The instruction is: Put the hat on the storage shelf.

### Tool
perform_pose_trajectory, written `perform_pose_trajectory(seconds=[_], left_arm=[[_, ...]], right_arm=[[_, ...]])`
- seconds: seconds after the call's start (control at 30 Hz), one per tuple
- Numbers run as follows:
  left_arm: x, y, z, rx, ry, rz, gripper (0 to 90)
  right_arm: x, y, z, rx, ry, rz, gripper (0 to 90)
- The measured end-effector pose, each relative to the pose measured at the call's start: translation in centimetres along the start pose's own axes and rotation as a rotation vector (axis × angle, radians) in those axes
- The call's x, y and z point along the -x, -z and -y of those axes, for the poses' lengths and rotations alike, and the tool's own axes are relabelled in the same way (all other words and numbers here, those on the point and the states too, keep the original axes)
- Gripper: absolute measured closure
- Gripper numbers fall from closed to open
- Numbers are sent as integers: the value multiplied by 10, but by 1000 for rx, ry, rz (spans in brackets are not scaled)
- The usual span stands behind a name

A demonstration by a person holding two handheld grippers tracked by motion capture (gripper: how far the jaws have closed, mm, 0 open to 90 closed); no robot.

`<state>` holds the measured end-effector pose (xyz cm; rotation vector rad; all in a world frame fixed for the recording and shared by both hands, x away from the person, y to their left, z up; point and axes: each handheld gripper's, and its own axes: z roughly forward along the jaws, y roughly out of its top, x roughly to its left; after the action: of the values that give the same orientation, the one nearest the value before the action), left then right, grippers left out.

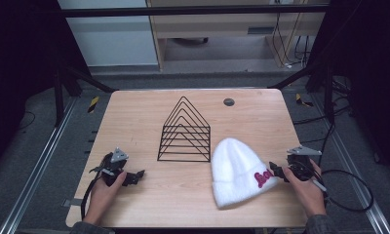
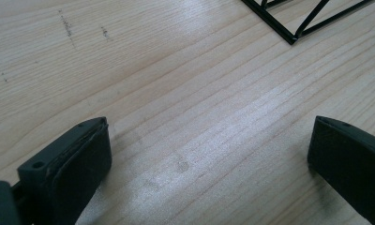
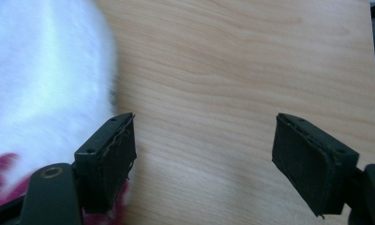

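A white knit beanie (image 1: 237,170) with a red embroidered patch (image 1: 263,179) lies flat on the wooden table (image 1: 149,112), right of centre near the front. My right gripper (image 1: 276,170) rests at the beanie's right edge, open, with bare wood between its jaws; in the right gripper view (image 3: 204,164) the beanie (image 3: 45,84) lies just beside the left jaw. A black wire rack (image 1: 185,132) of triangular frames stands in the middle. My left gripper (image 1: 137,174) sits open at the front left; in the left gripper view (image 2: 204,164) a corner of the rack (image 2: 293,28) shows ahead.
A round grey cap (image 1: 228,102) is set into the table near its far edge. Cables trail from both grippers over the table's sides. A metal frame and dark floor surround the table, with a wooden cabinet (image 1: 232,24) behind.
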<state>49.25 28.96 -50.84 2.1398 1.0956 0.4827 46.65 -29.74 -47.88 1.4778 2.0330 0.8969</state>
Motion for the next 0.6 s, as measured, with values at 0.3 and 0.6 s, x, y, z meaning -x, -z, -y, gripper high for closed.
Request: perform_pose_trajectory(seconds=[0.3, 0.6], left_arm=[[0, 0, 0, -2, -3, 0, 0], [0, 0, 0, 0, 0, 0, 0]], right_arm=[[-30, 4, -46, -80, 106, -59, 252], [-58, -5, -78, -115, 197, -131, 350]])
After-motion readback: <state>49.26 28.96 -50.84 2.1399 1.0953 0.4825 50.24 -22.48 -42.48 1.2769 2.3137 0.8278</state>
